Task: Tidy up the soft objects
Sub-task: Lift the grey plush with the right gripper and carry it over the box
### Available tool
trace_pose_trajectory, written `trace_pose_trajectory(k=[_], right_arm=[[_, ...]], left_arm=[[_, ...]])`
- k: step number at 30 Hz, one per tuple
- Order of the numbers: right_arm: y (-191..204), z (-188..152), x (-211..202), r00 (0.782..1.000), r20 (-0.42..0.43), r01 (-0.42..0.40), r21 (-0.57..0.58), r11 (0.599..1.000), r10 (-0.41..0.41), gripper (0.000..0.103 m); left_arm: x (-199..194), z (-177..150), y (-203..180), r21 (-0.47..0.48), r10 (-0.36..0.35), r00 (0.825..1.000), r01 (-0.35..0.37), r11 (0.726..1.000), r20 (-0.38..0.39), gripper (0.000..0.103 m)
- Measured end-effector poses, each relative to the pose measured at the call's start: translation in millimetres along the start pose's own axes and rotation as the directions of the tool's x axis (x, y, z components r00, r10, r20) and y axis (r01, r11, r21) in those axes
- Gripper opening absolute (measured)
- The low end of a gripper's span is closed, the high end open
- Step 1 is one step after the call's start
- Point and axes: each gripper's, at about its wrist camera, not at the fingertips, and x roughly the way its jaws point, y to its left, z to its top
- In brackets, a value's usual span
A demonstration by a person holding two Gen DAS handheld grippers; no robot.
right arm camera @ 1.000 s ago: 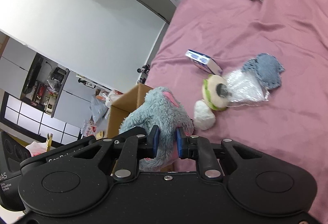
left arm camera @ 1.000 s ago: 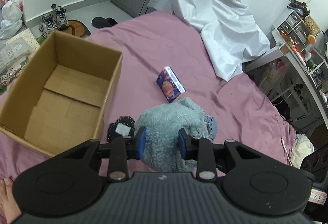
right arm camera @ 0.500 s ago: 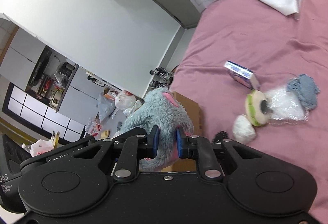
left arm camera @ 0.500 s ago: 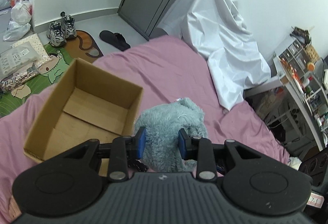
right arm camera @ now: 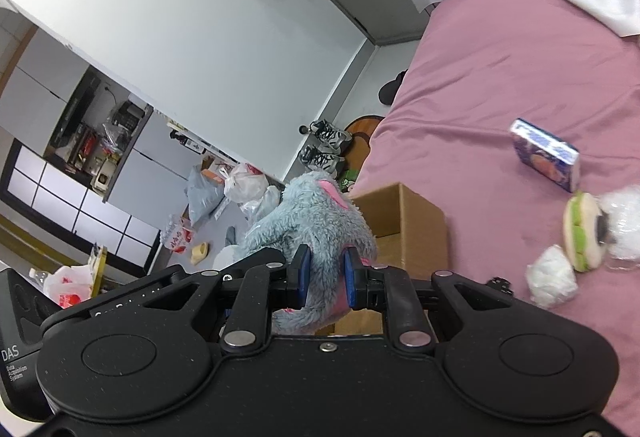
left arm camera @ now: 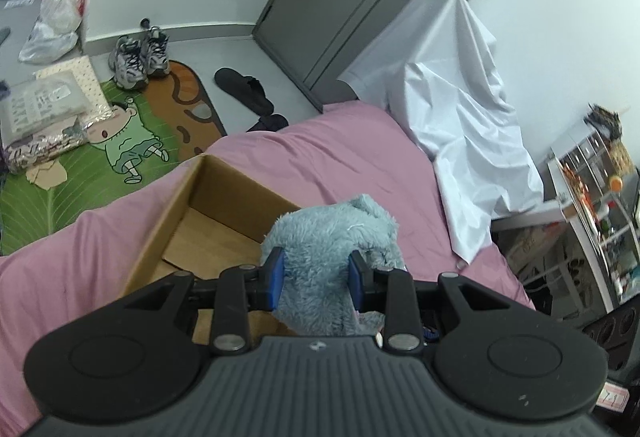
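- Pink bed sheet (left arm camera: 340, 153) carries an open cardboard box (left arm camera: 224, 197).
- Left gripper (left arm camera: 316, 275) clamps the grey-blue plush toy (left arm camera: 332, 237), held above the box's near corner.
- Right gripper (right arm camera: 325, 275) pinches the same toy's fur tightly.

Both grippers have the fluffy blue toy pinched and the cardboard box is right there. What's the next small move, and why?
Probably carry the plush toy a little further until it hangs over the open cardboard box, then lower it. Left gripper and right gripper both clamp its fur, the toy sits at the box's near corner rather than above its bare floor, and letting go now could drop it on the rim or the pink bedsheet.
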Motion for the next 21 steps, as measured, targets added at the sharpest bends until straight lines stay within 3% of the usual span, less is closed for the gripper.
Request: trace_pose_trajectory(k=[10, 21], right_arm=[[16, 0, 39, 0.998, -0.039, 0.053, -0.03, 0.998, -0.054, 0.018], [28, -5, 70, 0.99, -0.064, 0.123, -0.085, 0.989, -0.129, 0.022]], left_arm=[[25, 13, 42, -0.101, 0.019, 1.0, -0.02, 0.995, -0.014, 0.031], [45, 21, 63, -0.135, 0.042, 0.999, -0.046, 0.99, -0.034, 0.032]])
